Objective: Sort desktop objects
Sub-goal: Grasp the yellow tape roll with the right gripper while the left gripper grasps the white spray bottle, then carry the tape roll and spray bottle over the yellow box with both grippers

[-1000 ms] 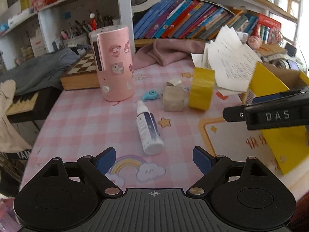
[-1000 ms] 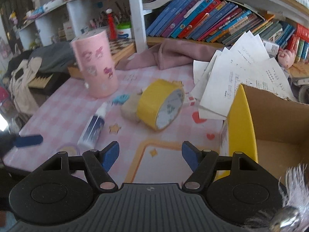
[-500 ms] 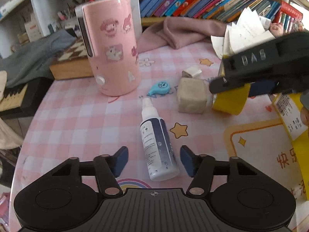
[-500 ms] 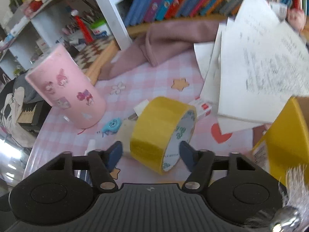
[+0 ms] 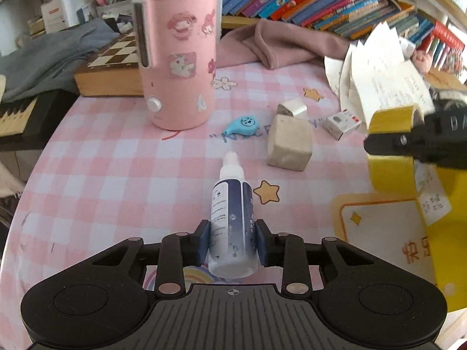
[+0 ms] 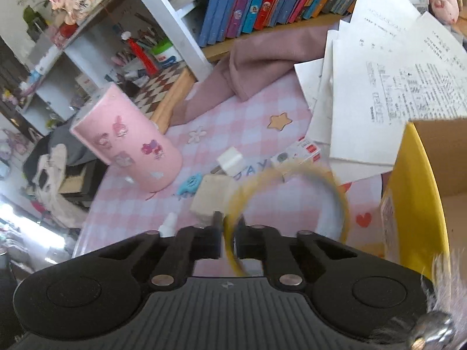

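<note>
The spray bottle (image 5: 232, 218) lies on its side on the pink checked tablecloth (image 5: 116, 175), its long axis running near to far, white nozzle pointing away toward the far shelves and flat base toward the camera. The left gripper (image 5: 232, 240) has just closed on it; both blue pads press the bottle's dark blue body near the base.

The right gripper (image 6: 227, 237) has likewise just closed and pinches the wall of the yellow tape roll (image 6: 292, 198), one finger inside the ring and one outside. The roll is blurred in the right wrist view and stands on edge, its open hole facing the camera. In the left wrist view it shows at the right, just beside the yellow cardboard box (image 5: 408, 233).

On the cloth there is one bottle, one tape roll, one beige cube (image 5: 289, 143), one blue tape dispenser (image 5: 242, 124), one small white block (image 5: 293, 108) and one small printed carton (image 5: 341, 124). The cube lies just right of the bottle's nozzle, between bottle and roll.

A tall pink canister (image 5: 178, 52) with stickers stands upright at far left, in front of a chessboard box (image 5: 108, 67). A pink cloth (image 5: 277, 43) and loose printed papers (image 6: 394, 87) lie far right, below one row of books (image 5: 321, 3).
</note>
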Action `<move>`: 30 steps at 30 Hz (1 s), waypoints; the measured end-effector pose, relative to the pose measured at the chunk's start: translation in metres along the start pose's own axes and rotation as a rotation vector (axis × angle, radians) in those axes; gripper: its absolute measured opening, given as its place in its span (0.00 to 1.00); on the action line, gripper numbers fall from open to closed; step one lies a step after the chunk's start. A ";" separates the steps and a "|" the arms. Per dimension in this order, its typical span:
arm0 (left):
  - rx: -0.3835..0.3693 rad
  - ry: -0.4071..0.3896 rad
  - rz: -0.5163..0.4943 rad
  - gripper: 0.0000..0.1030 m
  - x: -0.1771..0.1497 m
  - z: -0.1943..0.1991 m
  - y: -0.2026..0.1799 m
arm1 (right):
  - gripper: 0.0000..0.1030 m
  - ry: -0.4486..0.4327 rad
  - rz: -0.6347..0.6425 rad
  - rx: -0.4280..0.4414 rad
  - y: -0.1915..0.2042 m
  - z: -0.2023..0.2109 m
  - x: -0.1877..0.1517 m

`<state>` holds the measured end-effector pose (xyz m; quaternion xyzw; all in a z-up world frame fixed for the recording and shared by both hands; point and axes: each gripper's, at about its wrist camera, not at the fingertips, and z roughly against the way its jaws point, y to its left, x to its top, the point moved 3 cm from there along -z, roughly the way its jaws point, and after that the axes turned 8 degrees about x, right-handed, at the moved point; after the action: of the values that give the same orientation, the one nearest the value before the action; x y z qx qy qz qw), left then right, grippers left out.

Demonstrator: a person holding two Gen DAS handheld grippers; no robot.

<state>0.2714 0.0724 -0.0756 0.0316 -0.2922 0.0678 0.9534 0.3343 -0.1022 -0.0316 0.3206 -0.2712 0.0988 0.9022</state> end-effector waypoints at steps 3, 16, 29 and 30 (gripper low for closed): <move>-0.023 -0.009 0.038 0.30 -0.005 0.010 0.005 | 0.05 -0.006 -0.009 -0.003 0.003 0.010 -0.007; -0.150 -0.072 0.193 0.30 -0.036 0.080 0.037 | 0.05 -0.097 0.007 0.040 0.047 0.069 -0.042; -0.255 -0.132 0.234 0.30 -0.058 0.140 0.052 | 0.05 -0.141 0.000 0.038 0.068 0.124 -0.088; -0.262 -0.137 0.233 0.30 -0.059 0.144 0.053 | 0.05 -0.146 0.004 0.035 0.068 0.130 -0.094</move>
<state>0.1349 0.1036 0.0116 -0.1224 -0.3644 0.1366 0.9130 0.1770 -0.1317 0.0365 0.3419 -0.3351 0.0817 0.8741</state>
